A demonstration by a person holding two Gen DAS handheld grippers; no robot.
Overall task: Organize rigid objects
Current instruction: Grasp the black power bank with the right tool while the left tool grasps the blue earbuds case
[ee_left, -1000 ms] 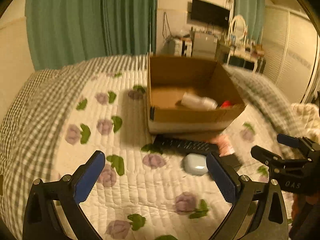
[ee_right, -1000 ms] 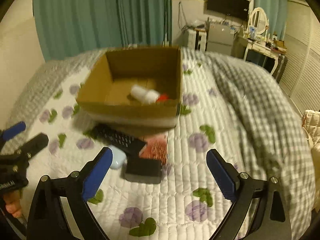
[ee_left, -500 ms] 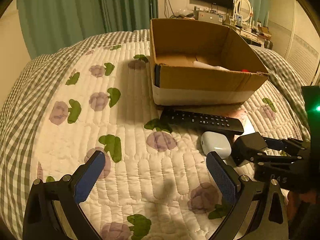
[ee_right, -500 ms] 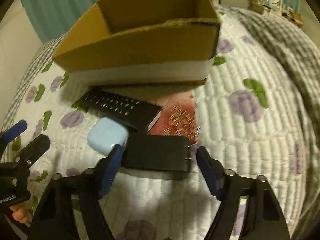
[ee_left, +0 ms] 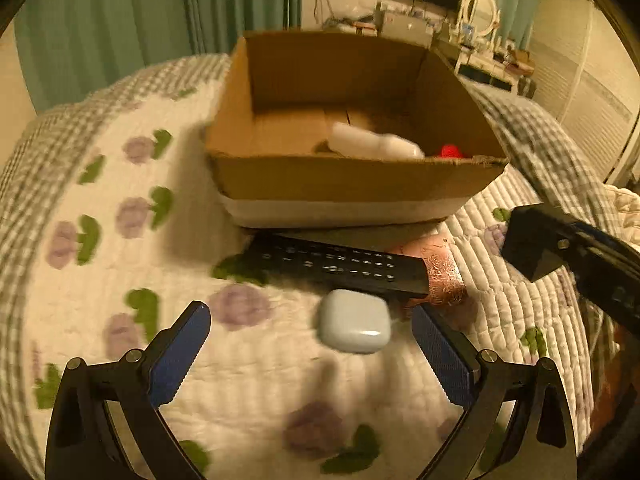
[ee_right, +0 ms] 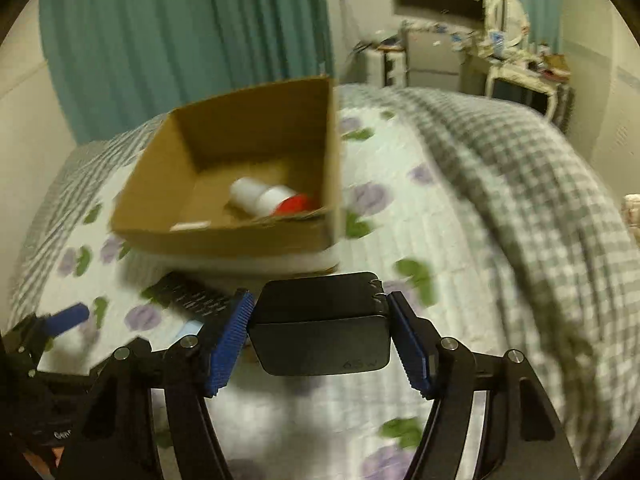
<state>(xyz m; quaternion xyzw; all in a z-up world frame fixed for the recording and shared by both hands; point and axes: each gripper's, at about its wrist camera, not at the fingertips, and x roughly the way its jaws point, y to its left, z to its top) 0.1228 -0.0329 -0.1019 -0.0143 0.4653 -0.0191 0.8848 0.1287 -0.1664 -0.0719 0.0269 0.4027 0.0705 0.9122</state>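
Observation:
My right gripper point(ee_right: 322, 322) is shut on a black charger block point(ee_right: 322, 320) and holds it above the quilt, in front of the cardboard box point(ee_right: 224, 236). The block also shows in the left wrist view point(ee_left: 532, 240). The box point(ee_left: 344, 184) holds a white bottle point(ee_left: 372, 146) and a red item point(ee_left: 450, 151). My left gripper point(ee_left: 308, 344) is open and empty just above the quilt. A pale blue earbud case point(ee_left: 354, 326) lies between its fingertips. A black remote point(ee_left: 340, 266) and a pink patterned item point(ee_left: 438, 268) lie beyond the case.
The floral quilt point(ee_left: 120, 208) covers the bed, with a grey checked blanket point(ee_right: 520, 184) on the right. Green curtains point(ee_right: 180, 40) hang behind. A dresser with a mirror point(ee_right: 508, 40) stands at the far right.
My right gripper closed on the black charger block and lifted it off the quilt toward the box. My left gripper moved in closer to the earbud case.

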